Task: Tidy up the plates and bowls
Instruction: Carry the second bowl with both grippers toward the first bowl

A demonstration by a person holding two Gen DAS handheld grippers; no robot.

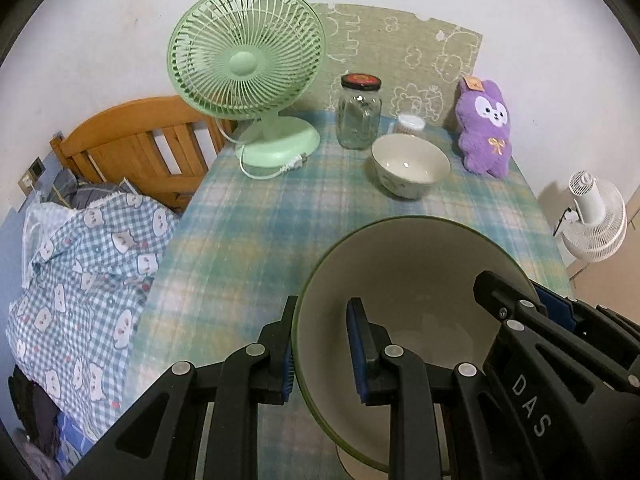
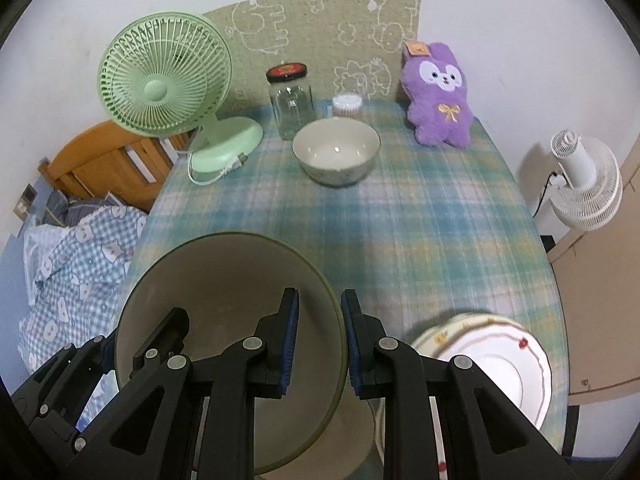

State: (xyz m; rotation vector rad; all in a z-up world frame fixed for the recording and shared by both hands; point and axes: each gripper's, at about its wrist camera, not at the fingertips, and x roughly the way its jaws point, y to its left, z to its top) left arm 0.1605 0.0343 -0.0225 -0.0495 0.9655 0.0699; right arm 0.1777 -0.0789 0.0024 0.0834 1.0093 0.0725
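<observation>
A large beige bowl with a green rim (image 1: 408, 272) hangs tilted above the plaid tablecloth (image 1: 256, 240), carried by both grippers. My left gripper (image 1: 323, 320) is shut on its left rim, one finger inside and one outside. My right gripper (image 2: 320, 312) is shut on the opposite rim of the same bowl (image 2: 224, 280). A smaller white bowl (image 1: 410, 166) (image 2: 336, 152) stands upright further back on the table. A stack of white plates with a patterned edge (image 2: 492, 360) lies at the near right, beside my right gripper.
Along the back stand a green desk fan (image 1: 246, 64), a glass jar with a dark lid (image 1: 358, 116), a small round tub (image 1: 411, 123) and a purple plush toy (image 1: 484, 128). A bed with a checked cover (image 1: 80, 280) lies left of the table. A white fan (image 2: 584, 184) stands to its right.
</observation>
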